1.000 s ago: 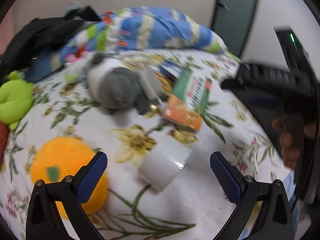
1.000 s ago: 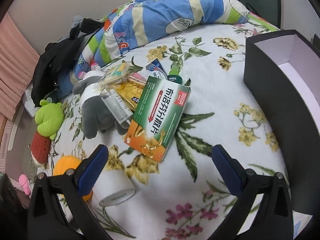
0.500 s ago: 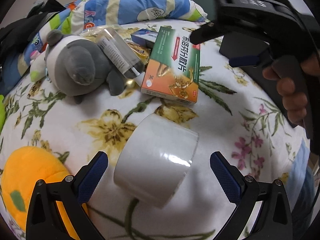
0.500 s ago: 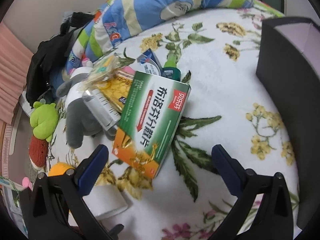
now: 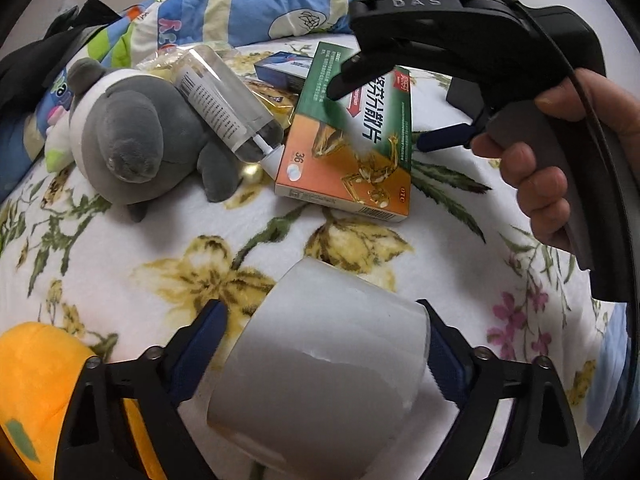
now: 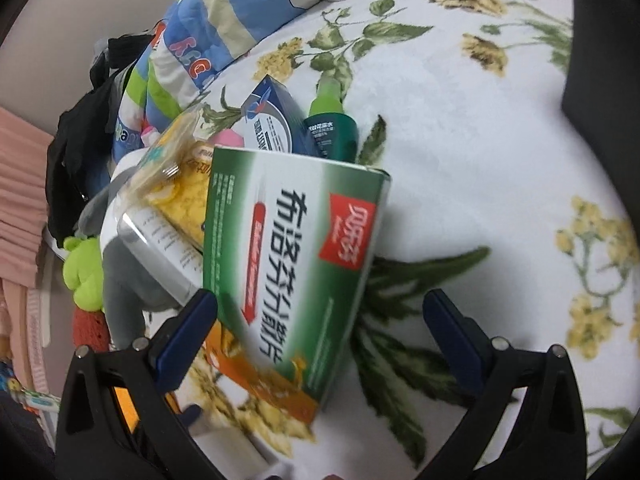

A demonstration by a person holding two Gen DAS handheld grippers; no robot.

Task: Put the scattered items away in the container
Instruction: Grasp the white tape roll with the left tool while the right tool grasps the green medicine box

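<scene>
A white tape roll (image 5: 328, 356) lies on the floral bedspread between the open fingers of my left gripper (image 5: 324, 332); whether the right finger touches it I cannot tell. A green-and-orange medicine box (image 5: 352, 148) lies beyond it, and also shows in the right wrist view (image 6: 288, 264). My right gripper (image 6: 320, 320) is open, its fingers on either side of the box's near end, apart from it. In the left wrist view the right gripper body (image 5: 500, 52) hovers over the box. The dark container (image 6: 600, 92) stands at the right edge.
A grey plush (image 5: 132, 132), a clear bottle (image 5: 228, 104), a blue box (image 6: 276, 116), a green bottle (image 6: 332, 128) and yellow packets (image 6: 180, 184) sit in a pile. An orange plush (image 5: 36, 396) lies at near left. A striped quilt (image 5: 248, 8) lies behind.
Both grippers moved forward and down. The tape roll now sits between my left fingers, and the medicine box has come between my right fingers. Both stay open.
</scene>
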